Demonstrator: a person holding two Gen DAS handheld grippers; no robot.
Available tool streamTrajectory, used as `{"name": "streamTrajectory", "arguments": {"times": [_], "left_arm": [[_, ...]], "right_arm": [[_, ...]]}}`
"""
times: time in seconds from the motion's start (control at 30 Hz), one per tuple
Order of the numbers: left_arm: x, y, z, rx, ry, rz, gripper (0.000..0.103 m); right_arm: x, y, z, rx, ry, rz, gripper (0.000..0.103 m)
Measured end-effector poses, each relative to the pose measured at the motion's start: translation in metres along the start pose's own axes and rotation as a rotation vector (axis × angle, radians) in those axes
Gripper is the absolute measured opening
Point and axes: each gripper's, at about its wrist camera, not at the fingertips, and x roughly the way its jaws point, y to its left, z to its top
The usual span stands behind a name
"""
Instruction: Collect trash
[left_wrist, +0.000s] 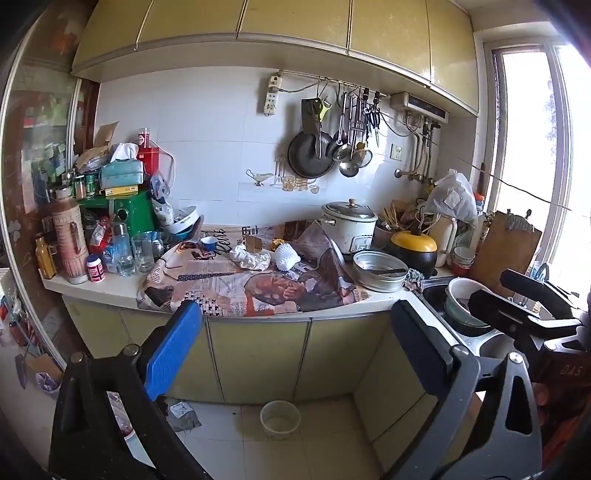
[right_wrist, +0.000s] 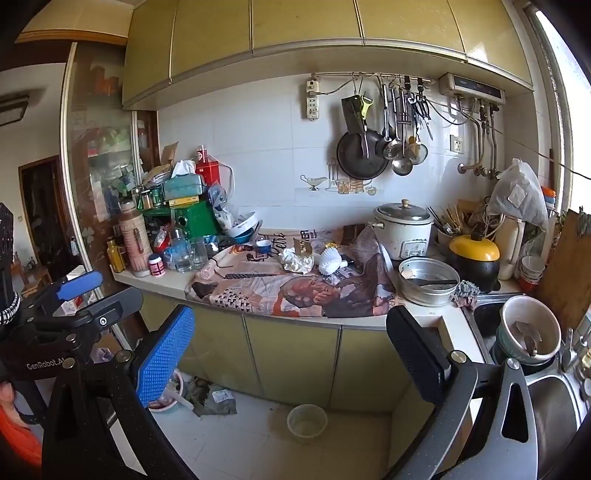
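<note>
On the newspaper (left_wrist: 236, 291) spread over the counter lie a crumpled white paper (left_wrist: 251, 258), a white foam fruit net (left_wrist: 286, 258) and a small cardboard scrap (left_wrist: 254, 243). The right wrist view shows the same paper (right_wrist: 297, 263) and foam net (right_wrist: 330, 261). My left gripper (left_wrist: 295, 343) hangs open and empty in front of the cabinet doors, well short of the counter. My right gripper (right_wrist: 290, 354) is also open and empty, level with the counter's edge. Each gripper shows in the other's view: the right gripper (left_wrist: 517, 295) near the sink, the left gripper (right_wrist: 96, 293) at far left.
A rice cooker (right_wrist: 404, 230), a metal basin (right_wrist: 428, 280) and a yellow-lidded black pot (right_wrist: 474, 258) stand right of the newspaper. The sink (right_wrist: 546, 402) holds bowls. Glasses, bottles and boxes crowd the counter's left end (left_wrist: 122, 229). A bowl (right_wrist: 306, 422) and litter (right_wrist: 218, 400) lie on the floor.
</note>
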Motion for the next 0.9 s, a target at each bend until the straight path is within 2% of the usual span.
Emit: {"name": "streamTrajectory", "arguments": {"times": [0.9], "left_arm": [[0.0017,-0.0047,0.0038,0.008,-0.007,-0.004,0.103]], "right_arm": [[-0.0033,-0.0041,0.0045,0.02,-0.031,0.004,0.103]]}}
